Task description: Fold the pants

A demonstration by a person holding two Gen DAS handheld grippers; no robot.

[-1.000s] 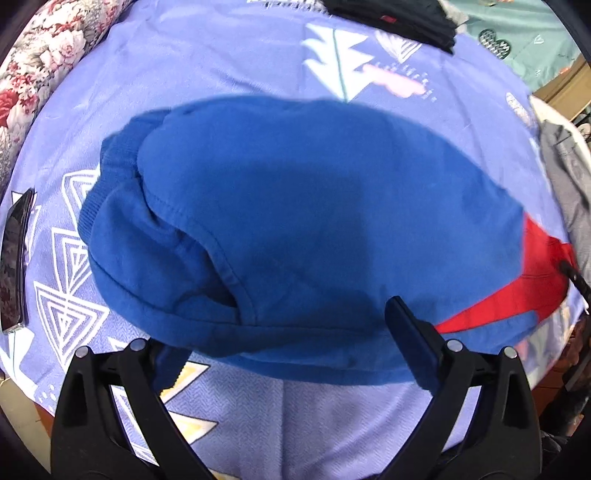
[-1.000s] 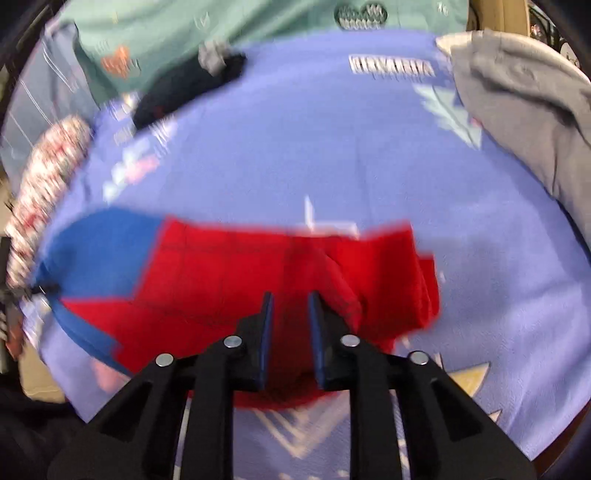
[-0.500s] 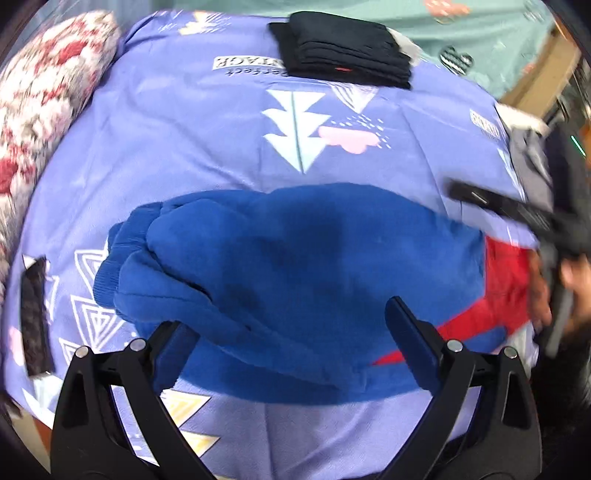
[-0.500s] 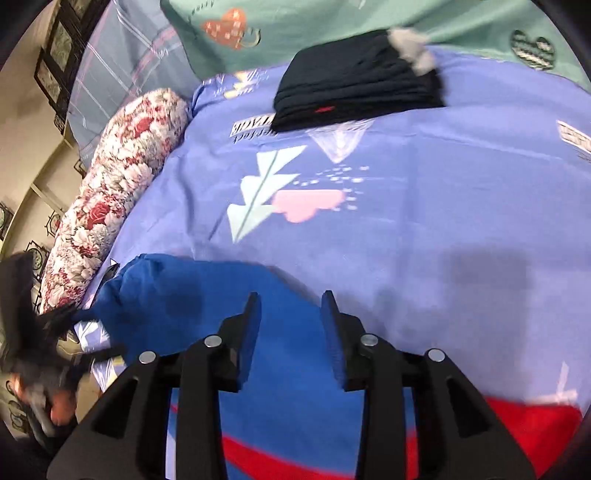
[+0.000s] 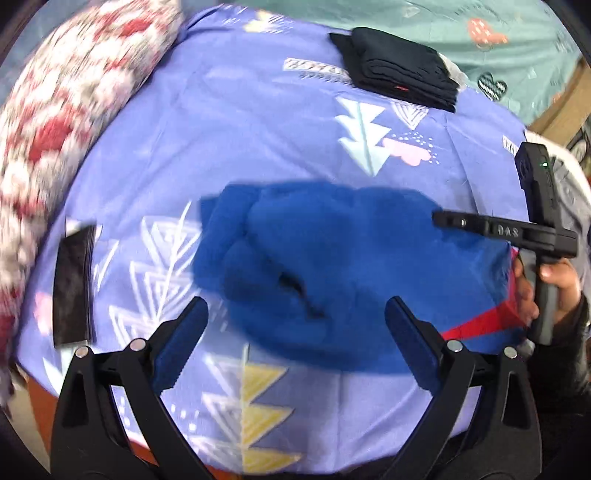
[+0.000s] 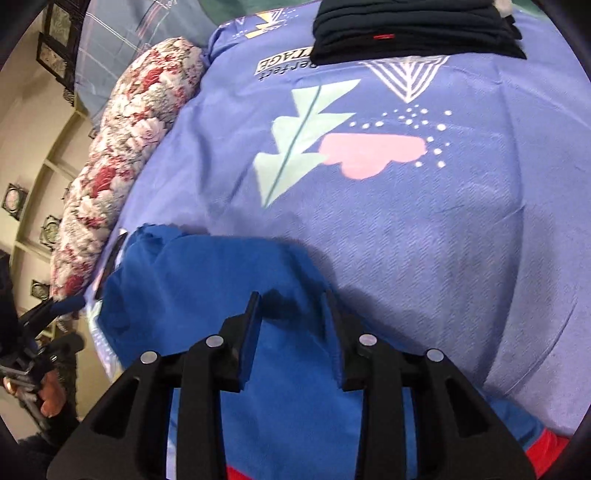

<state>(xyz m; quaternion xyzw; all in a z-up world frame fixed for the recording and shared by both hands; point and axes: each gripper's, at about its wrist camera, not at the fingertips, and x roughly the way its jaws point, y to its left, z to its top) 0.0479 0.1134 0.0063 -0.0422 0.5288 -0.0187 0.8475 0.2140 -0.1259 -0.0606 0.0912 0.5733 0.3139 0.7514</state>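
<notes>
The blue pants [image 5: 332, 266] with a red panel [image 5: 480, 325] lie folded in a bundle on the purple patterned bedsheet [image 5: 258, 140]. My left gripper [image 5: 295, 314] is open and empty, hovering above the near edge of the bundle. The right gripper shows in the left wrist view [image 5: 443, 221], held by a hand over the bundle's right end. In the right wrist view the right gripper [image 6: 293, 299] is open with a moderate gap, just above the blue pants [image 6: 207, 288], holding nothing. A red strip [image 6: 546, 454] shows at the bottom right.
A stack of folded black clothes [image 5: 399, 70] [image 6: 413, 29] lies at the far side of the bed. A floral bolster [image 5: 55, 122] [image 6: 125, 147] runs along the left. A dark flat object [image 5: 72, 288] lies on the sheet at left. A green sheet [image 5: 480, 37] lies behind.
Both grippers pulled back and up from the pants. The right gripper swung from the red end to over the blue part and opened wider. The left gripper stayed open.
</notes>
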